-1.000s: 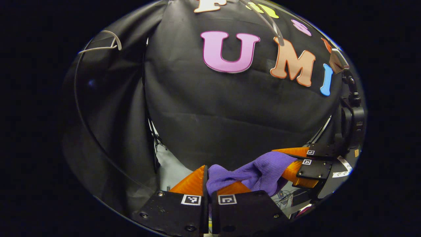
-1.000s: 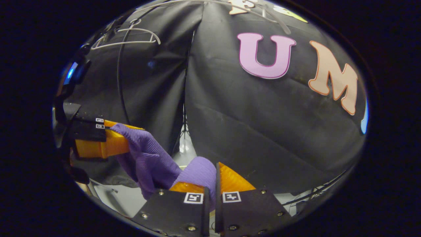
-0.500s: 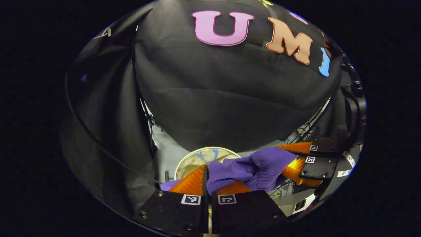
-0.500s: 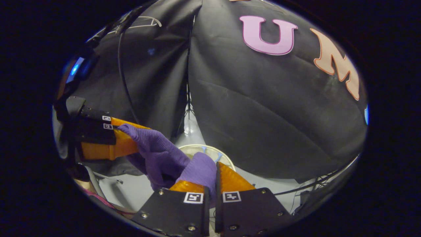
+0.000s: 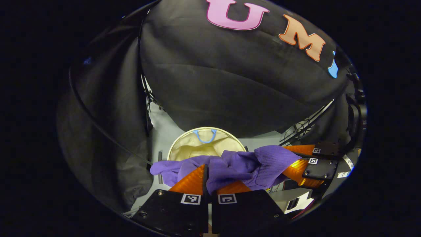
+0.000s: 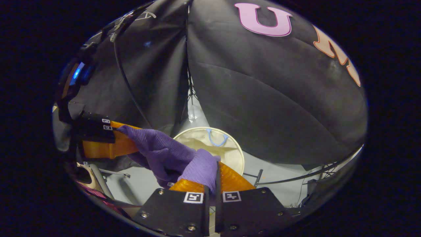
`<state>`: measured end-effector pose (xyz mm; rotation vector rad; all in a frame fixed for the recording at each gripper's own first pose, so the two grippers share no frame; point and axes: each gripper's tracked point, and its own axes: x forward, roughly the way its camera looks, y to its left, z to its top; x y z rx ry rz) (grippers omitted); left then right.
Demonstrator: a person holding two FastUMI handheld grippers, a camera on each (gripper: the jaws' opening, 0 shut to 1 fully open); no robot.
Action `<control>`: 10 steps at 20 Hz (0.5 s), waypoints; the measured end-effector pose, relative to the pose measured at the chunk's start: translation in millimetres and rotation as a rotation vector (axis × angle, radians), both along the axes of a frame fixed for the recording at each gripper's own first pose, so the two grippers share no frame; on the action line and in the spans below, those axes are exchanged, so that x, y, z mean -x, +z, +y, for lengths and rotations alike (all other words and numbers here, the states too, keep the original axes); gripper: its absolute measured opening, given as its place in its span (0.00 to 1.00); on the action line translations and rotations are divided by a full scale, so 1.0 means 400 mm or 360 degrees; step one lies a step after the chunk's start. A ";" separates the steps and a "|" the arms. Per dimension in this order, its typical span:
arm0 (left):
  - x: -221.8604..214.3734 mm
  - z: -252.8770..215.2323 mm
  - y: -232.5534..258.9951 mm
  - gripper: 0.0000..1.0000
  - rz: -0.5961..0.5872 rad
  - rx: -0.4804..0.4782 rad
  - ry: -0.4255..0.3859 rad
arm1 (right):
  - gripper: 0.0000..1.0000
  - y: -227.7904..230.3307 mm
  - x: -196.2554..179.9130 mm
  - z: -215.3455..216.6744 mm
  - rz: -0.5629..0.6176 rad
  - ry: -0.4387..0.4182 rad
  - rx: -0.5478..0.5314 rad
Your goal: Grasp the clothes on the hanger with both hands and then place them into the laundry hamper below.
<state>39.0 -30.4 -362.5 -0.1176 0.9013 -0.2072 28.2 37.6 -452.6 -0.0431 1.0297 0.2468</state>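
Purple garment pinched by both grippers, held in the air above the hamper.

In the left gripper view, the left gripper (image 5: 207, 179) has its fingers pressed together on a fold of the purple garment (image 5: 236, 166); square black-and-white coded tags sit on its finger mounts, with no readable writing. The cloth stretches to the right, where the right gripper (image 5: 291, 161) pinches its other end. A loose part trails left of the fingers. Beyond the fingertips and lower stands the round cream laundry hamper (image 5: 184, 149) with a blue handle loop; the garment hides its near rim.
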 end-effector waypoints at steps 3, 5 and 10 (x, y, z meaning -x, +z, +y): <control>0.019 -0.002 -0.022 0.06 0.0077 0.0032 0.0018 | 0.07 -0.014 0.015 0.002 0.0045 0.0005 0.0010; 0.024 -0.006 -0.033 0.09 0.0099 0.0051 0.0018 | 0.08 -0.021 0.022 0.000 0.0063 0.0002 0.0019; 0.038 0.001 -0.058 0.11 0.0154 0.0045 0.0018 | 0.10 -0.036 0.024 0.004 0.0090 -0.0015 0.0005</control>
